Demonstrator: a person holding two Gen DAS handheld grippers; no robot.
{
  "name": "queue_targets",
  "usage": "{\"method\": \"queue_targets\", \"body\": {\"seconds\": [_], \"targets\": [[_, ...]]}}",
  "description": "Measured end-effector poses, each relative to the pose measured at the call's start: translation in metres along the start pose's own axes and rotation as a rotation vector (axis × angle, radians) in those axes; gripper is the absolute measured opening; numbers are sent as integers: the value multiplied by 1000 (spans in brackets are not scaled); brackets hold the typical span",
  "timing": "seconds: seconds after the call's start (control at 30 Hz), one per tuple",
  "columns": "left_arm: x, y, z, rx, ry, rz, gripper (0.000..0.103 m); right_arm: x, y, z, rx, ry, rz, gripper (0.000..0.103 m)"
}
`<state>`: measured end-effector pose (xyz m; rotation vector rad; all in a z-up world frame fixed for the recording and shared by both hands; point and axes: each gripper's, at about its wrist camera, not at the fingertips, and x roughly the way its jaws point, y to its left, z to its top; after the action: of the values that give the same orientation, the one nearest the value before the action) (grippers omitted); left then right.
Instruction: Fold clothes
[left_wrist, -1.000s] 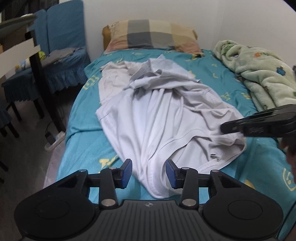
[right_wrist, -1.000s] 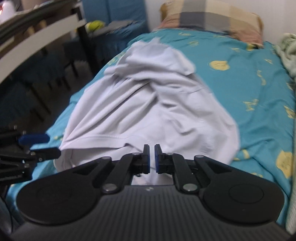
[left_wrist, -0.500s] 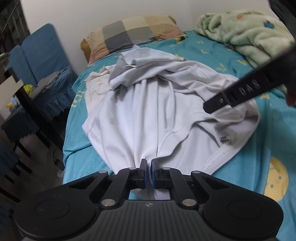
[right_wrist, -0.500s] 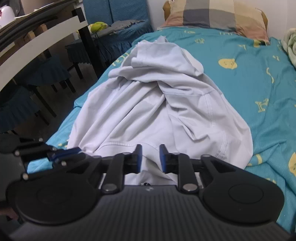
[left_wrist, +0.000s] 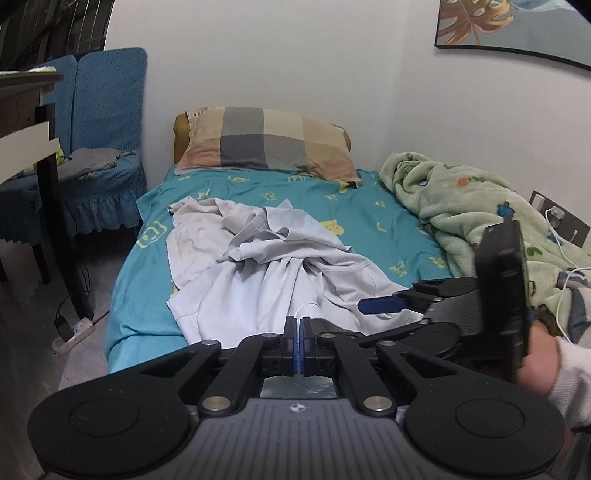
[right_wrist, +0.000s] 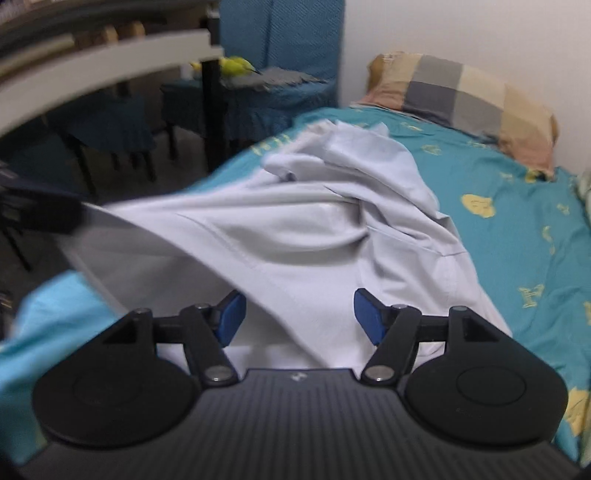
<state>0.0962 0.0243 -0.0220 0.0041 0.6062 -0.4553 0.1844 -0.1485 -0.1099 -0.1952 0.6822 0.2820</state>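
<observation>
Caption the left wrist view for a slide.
Left gripper shut on the crumpled pale grey cotton shirt on a teal-sheeted bed.

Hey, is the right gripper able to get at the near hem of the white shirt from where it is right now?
Probably yes. The right gripper is opening, with the white shirt lying between its blue pads untouched and nothing in front. The left gripper pinches the same hem off to the side, clear of it.
</observation>
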Motion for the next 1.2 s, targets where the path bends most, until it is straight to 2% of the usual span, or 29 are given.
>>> {"method": "queue_targets", "body": {"seconds": [0.03, 0.07, 0.13, 0.23, 0.3, 0.4, 0.53, 0.63, 0.7, 0.77, 0.8, 0.83, 0.9, 0.97, 1.07, 1.2], "targets": [[1, 0, -2, 0, 8, 6, 1, 7, 0, -2, -14, 7, -39, 65], [3, 1, -4, 1, 19, 8, 1, 11, -7, -6, 2, 23, -108, 60], [7, 1, -7, 1, 39, 1, 1, 8, -30, -11, 114, 58, -180, 56], [6, -4, -9, 15, 44, -45, 1, -9, -66, -18, 321, 61, -244, 56], [3, -8, -10, 27, 46, -107, 1, -24, -78, -24, 411, 60, -298, 57], [5, -12, -14, 46, 64, -122, 1, -37, -77, -33, 437, 78, -350, 57], [15, -4, -19, 29, 103, -40, 1, -26, -69, -48, 396, 216, -353, 56], [22, 2, -22, 21, 132, 6, 1, -29, -83, -58, 504, 246, -349, 53], [27, 3, -24, 26, 148, 8, 1, -35, -92, -58, 559, 209, -349, 46], [31, 0, -28, 37, 170, 9, 2, -40, -96, -57, 583, 173, -347, 26], [34, -1, -30, 43, 185, 12, 3, -42, -96, -56, 587, 161, -349, 21], [37, -1, -32, 37, 198, 20, 7, -44, -95, -56, 589, 150, -341, 13], [42, -1, -37, 15, 223, 40, 18, -46, -95, -54, 587, 128, -322, 9], [43, 3, -40, -35, 236, 58, 39, -48, -90, -48, 549, 104, -318, 7], [46, 9, -41, -99, 256, 72, 52, -54, -86, -38, 504, 65, -303, 6], [56, 11, -45, -166, 303, 63, 56, -56, -87, -34, 516, 54, -277, 6]]}}
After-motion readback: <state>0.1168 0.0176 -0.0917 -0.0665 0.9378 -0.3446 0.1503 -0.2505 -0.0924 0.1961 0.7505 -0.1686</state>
